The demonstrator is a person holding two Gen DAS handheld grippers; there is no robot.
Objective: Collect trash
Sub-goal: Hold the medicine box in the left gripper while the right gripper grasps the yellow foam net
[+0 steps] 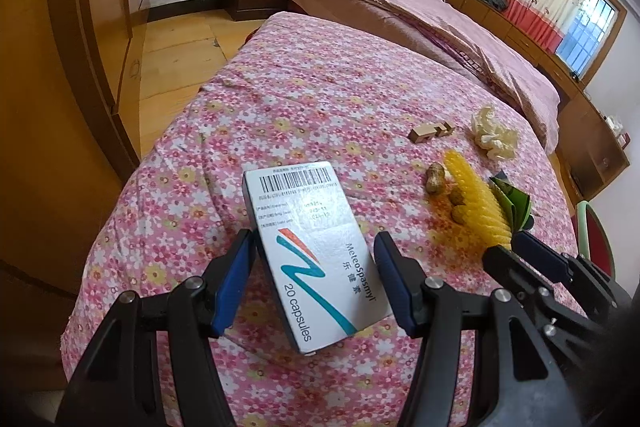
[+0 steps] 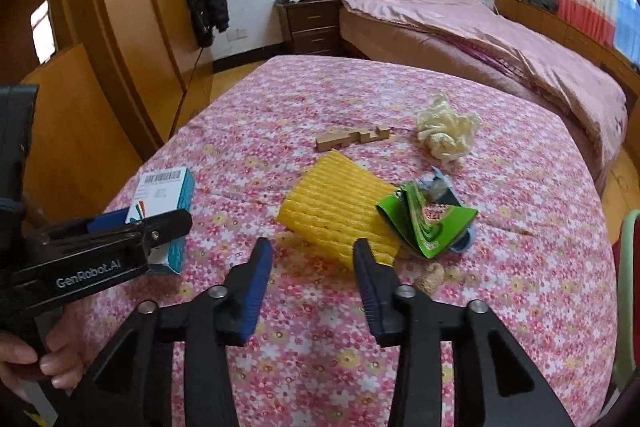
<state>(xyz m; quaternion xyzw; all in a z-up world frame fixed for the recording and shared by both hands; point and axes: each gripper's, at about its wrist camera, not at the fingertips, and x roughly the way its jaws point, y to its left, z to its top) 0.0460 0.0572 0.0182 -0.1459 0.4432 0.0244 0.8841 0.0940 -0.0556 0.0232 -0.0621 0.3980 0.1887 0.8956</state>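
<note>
Both grippers stand wide open: left gripper [image 1: 316, 263] around the medicine box [image 1: 308, 247], right gripper [image 2: 313, 267] before the yellow sponge [image 2: 340, 211].

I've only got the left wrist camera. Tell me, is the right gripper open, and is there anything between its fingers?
Observer: The right gripper is open with nothing between its fingers. It points at the near edge of the yellow ribbed pad.
Operator: What's the green thing past that pad? I only see a corner.
Observer: It's a folded green wrapper lying against the pad's right edge.
Operator: Is anything hidden beneath it?
Observer: Yes, a blue-grey scrap sticks out from under the wrapper.
</note>
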